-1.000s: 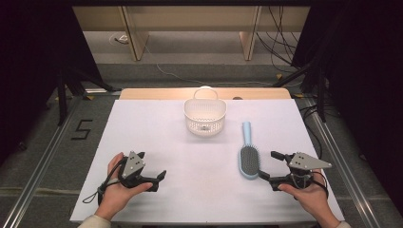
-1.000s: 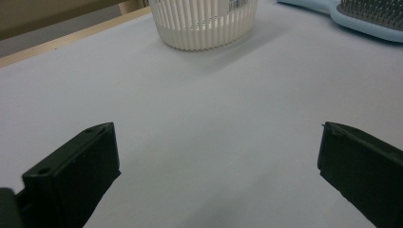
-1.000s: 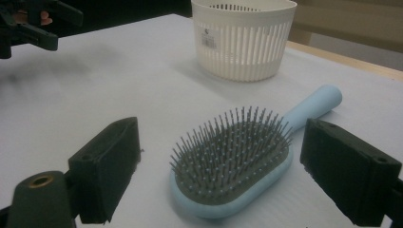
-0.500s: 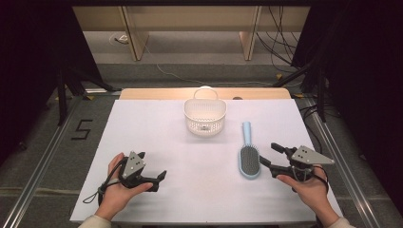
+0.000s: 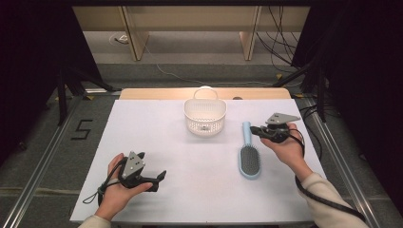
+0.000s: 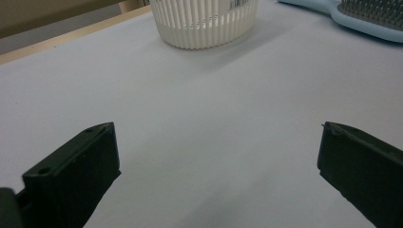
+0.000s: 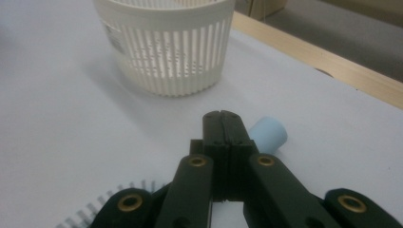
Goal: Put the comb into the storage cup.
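The right claw (image 5: 254,129) has travelled up the tabletop (image 5: 157,137) from beside the hairbrush (image 5: 248,159) head to the tip of its pale blue handle, its jaws just closing until clenched, nothing between them. The brush lies flat right of the white basket (image 5: 205,115). The left claw (image 5: 159,180) rests released at the near left, well apart

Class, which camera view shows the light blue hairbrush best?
The high view: the whole hairbrush lies bristles up on the table, handle toward the basket. The left gripper view catches part of its head; the right gripper view gives the handle end and some bristles.
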Tool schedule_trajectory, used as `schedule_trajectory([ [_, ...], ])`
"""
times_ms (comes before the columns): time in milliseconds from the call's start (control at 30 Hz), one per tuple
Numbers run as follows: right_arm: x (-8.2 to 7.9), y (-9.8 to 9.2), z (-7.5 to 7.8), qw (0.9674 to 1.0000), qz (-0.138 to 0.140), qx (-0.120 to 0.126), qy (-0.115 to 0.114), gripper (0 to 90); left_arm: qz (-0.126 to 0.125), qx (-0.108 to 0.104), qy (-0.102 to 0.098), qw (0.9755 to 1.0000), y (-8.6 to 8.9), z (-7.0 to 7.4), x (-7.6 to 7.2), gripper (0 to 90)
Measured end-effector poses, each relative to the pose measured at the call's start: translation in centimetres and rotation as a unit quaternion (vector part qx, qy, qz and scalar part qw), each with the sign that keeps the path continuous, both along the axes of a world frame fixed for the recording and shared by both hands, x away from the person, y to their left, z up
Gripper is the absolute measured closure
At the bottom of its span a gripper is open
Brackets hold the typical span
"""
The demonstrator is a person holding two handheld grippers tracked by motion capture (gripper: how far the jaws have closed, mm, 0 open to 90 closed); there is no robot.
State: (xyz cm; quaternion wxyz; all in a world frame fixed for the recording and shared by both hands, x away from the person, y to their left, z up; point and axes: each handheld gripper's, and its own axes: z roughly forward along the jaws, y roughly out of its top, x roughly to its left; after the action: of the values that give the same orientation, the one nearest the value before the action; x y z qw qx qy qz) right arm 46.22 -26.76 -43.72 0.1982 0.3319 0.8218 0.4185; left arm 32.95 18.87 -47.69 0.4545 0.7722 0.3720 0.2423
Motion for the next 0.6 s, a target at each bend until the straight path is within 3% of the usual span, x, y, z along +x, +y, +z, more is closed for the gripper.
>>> schedule_trajectory([
  [33,0.0,0.0,0.0,1.0000,0.000,0.000,0.000,90.0,0.000,0.000,0.000,1.0000,0.0,0.0,0.0,0.0],
  [67,1.5,0.8,-0.1,0.9998,0.003,-0.017,0.009,90.0,0.001,0.000,0.000,1.0000,0.0,0.0,0.0,0.0],
  [133,2.0,1.0,-0.1,0.9995,0.005,-0.026,0.014,90.0,0.001,0.000,-0.001,1.0000,0.0,0.0,0.0,0.0],
  [167,3.5,1.8,-0.3,0.9984,0.011,-0.045,0.031,90.0,0.001,0.001,-0.001,1.0000,0.0,0.0,0.0,0.0],
  [200,3.5,1.8,-0.3,0.9984,0.011,-0.045,0.031,90.0,0.001,0.001,-0.001,1.0000,0.0,0.0,0.0,0.0],
  [233,4.7,2.3,-0.6,0.9972,0.012,-0.054,0.050,90.0,0.001,-0.001,0.000,1.0000,0.0,0.0,0.0,0.0],
  [300,5.1,2.4,-0.7,0.9967,0.012,-0.058,0.055,90.0,0.000,-0.002,0.001,1.0000,0.0,0.0,0.0,0.0],
  [400,6.3,3.1,-1.4,0.9933,0.018,-0.090,0.069,90.0,0.000,-0.002,0.000,1.0000,0.0,0.0,0.0,0.0],
  [600,7.0,4.0,-2.2,0.9892,0.020,-0.123,0.078,90.0,-0.001,-0.001,0.000,1.0000,-0.1,0.0,0.1,0.0],
])
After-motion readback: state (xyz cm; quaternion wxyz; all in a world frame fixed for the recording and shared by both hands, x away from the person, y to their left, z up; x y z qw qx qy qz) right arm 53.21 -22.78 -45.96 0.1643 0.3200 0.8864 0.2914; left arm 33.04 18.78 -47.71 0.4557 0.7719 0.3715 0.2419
